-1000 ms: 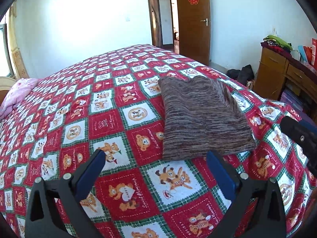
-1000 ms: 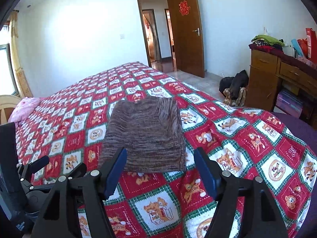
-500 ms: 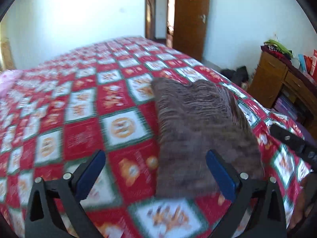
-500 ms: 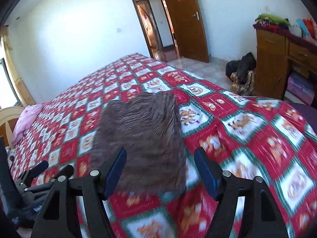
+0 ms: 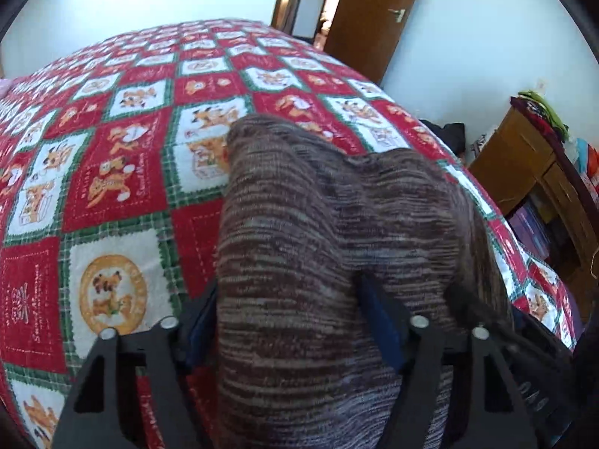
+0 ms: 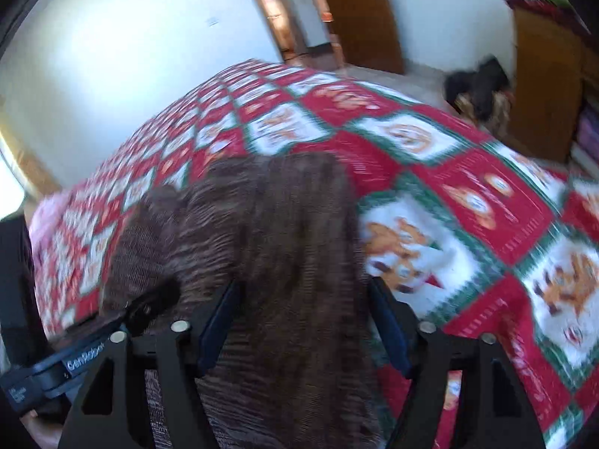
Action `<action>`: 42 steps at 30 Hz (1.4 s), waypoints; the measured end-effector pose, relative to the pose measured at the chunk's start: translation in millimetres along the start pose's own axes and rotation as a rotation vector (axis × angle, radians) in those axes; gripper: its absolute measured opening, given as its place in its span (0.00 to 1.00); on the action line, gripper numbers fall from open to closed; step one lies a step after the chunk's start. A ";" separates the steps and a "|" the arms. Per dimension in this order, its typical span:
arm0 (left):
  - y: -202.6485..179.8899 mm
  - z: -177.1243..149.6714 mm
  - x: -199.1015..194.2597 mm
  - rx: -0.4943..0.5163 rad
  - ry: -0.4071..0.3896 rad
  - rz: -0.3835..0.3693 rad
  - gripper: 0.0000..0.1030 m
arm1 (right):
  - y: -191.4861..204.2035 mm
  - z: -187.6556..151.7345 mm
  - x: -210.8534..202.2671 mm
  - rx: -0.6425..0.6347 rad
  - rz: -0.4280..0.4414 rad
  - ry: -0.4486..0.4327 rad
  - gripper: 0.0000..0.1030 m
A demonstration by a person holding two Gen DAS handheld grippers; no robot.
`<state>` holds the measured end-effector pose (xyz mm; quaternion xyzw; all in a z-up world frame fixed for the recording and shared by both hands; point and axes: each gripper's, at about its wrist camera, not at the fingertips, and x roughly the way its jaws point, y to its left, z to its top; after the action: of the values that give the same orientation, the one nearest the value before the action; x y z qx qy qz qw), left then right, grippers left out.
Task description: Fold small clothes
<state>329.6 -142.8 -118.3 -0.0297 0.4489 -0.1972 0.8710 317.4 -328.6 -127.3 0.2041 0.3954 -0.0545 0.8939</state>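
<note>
A folded brown striped knit garment (image 5: 329, 224) lies on the red and green patterned bedspread (image 5: 112, 187). My left gripper (image 5: 288, 318) straddles the garment's near left edge, jaws apart with cloth bunched between them. The garment (image 6: 269, 232) also fills the right wrist view. My right gripper (image 6: 303, 321) straddles its near right edge, jaws apart around the cloth. The left gripper's body (image 6: 86, 351) shows at the lower left of the right wrist view. The fingertips are partly buried in the fabric.
A wooden dresser (image 5: 531, 172) with piled items stands right of the bed. A brown door (image 5: 370, 15) is open at the back. Dark bags (image 6: 479, 89) lie on the floor by the dresser. A pink pillow (image 6: 48, 213) is at the bed's left.
Both grippers moved forward and down from short of the garment onto its near edge. The cloth now sits between each pair of jaws and has bunched up. The jaws have narrowed slightly.
</note>
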 end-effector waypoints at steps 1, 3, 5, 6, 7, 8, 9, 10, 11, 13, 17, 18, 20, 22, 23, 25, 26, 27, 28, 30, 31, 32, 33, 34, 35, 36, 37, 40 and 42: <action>-2.0 -1.6 -2.0 0.006 -0.012 -0.005 0.56 | 7.5 -2.7 1.5 -0.039 -0.010 -0.008 0.50; -8.1 -3.4 -7.5 0.035 -0.044 0.016 0.41 | 14.6 -5.4 2.3 -0.071 -0.016 -0.011 0.42; -16.0 -4.3 -12.7 0.080 -0.062 0.044 0.29 | 17.0 -6.0 0.7 -0.084 -0.008 -0.015 0.35; -18.7 -4.0 -16.4 0.092 -0.067 0.052 0.28 | 16.5 -5.6 -1.0 -0.083 -0.006 -0.017 0.31; -21.0 -3.6 -22.7 0.095 -0.078 0.056 0.27 | 16.8 -6.0 -3.7 -0.083 -0.006 -0.020 0.26; -22.6 -4.2 -29.4 0.093 -0.089 0.052 0.26 | 18.0 -6.0 -8.0 -0.085 -0.009 -0.025 0.24; -23.5 -3.4 -35.5 0.093 -0.099 0.047 0.26 | 19.7 -5.9 -13.2 -0.088 -0.011 -0.035 0.24; -25.9 -3.4 -44.3 0.097 -0.111 0.042 0.26 | 21.9 -5.2 -20.6 -0.087 -0.006 -0.051 0.23; -30.0 -4.0 -56.8 0.108 -0.126 0.034 0.26 | 23.1 -5.9 -29.1 -0.081 0.006 -0.064 0.23; -36.9 -5.6 -77.4 0.135 -0.154 0.026 0.26 | 28.4 -8.7 -51.0 -0.076 0.023 -0.096 0.23; -50.2 -13.3 -113.6 0.182 -0.190 0.000 0.26 | 37.9 -18.6 -101.7 -0.092 0.017 -0.164 0.23; -55.4 -16.9 -124.1 0.192 -0.195 -0.014 0.26 | 38.4 -21.6 -115.8 -0.093 0.014 -0.182 0.23; -65.8 -21.2 -136.1 0.207 -0.195 -0.043 0.26 | 36.6 -27.9 -145.1 -0.093 0.013 -0.215 0.23; -81.2 -27.6 -149.9 0.226 -0.197 -0.086 0.26 | 31.5 -32.7 -175.0 -0.092 0.006 -0.245 0.23; -89.5 -30.9 -155.4 0.235 -0.200 -0.105 0.26 | 27.9 -35.8 -190.2 -0.095 0.000 -0.261 0.23; -103.0 -33.9 -160.0 0.251 -0.205 -0.134 0.26 | 19.7 -40.9 -215.4 -0.107 -0.023 -0.286 0.23; -113.6 -37.7 -163.0 0.260 -0.208 -0.151 0.26 | 14.8 -42.4 -225.2 -0.111 -0.035 -0.294 0.23; -124.1 -41.5 -163.7 0.267 -0.212 -0.164 0.27 | 8.4 -44.7 -235.7 -0.115 -0.046 -0.303 0.23; -128.4 -42.8 -163.7 0.268 -0.213 -0.171 0.27 | 1.6 -46.5 -245.3 -0.119 -0.058 -0.314 0.23; -144.1 -48.4 -157.6 0.272 -0.210 -0.184 0.27 | -12.6 -49.5 -257.1 -0.130 -0.081 -0.327 0.23; -153.5 -51.9 -148.6 0.272 -0.198 -0.186 0.27 | -21.5 -50.9 -260.1 -0.137 -0.094 -0.329 0.23; -160.3 -55.5 -139.9 0.270 -0.184 -0.187 0.27 | -32.2 -52.3 -260.6 -0.133 -0.106 -0.324 0.23; -164.6 -58.3 -134.4 0.270 -0.173 -0.185 0.27 | -42.0 -53.6 -260.3 -0.121 -0.109 -0.313 0.23; -172.8 -64.1 -125.5 0.272 -0.154 -0.179 0.27 | -56.6 -54.5 -256.1 -0.098 -0.107 -0.290 0.23; -178.6 -69.7 -110.4 0.275 -0.125 -0.171 0.27 | -71.3 -55.3 -249.4 -0.071 -0.104 -0.264 0.23; -181.9 -73.9 -100.1 0.276 -0.099 -0.167 0.27 | -83.4 -55.8 -242.3 -0.050 -0.103 -0.241 0.23; -185.4 -78.8 -86.4 0.274 -0.062 -0.163 0.27 | -98.9 -58.0 -232.1 -0.018 -0.106 -0.210 0.23; -187.6 -92.2 -53.9 0.275 0.014 -0.100 0.36 | -133.2 -73.6 -202.5 0.044 -0.100 -0.125 0.23; -183.2 -94.8 -57.6 0.270 -0.035 -0.079 0.46 | -145.1 -85.4 -186.1 0.065 -0.118 -0.091 0.24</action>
<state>166.3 -278.2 -88.4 0.0668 0.4013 -0.2895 0.8664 94.6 -437.8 -89.8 0.2065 0.3638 -0.1291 0.8991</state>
